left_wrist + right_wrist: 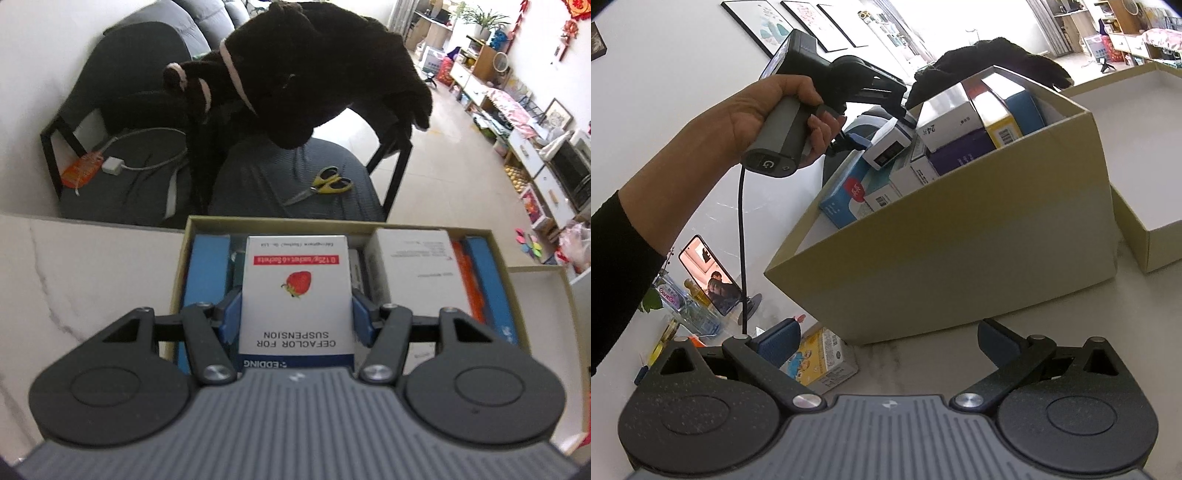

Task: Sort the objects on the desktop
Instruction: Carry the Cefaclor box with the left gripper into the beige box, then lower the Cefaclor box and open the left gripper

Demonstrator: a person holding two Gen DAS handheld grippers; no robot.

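Ahead of both tools, the cardboard box (960, 236) holds packed cartons. The left hand-held gripper (295, 310) clamps the strawberry medicine box (295, 291) over it, likely placing; release follows. The right hand-held gripper (886, 339) gapes empty near the small carton (823, 362).

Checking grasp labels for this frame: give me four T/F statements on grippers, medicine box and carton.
1. The left gripper is shut on the strawberry medicine box. True.
2. The right gripper holds a box. False: it is open, nothing between its fingers.
3. The cardboard carton already contains several boxes. True.
4. The cartoon-printed box is inside the carton. False: it lies on the tabletop outside it, near the right gripper.
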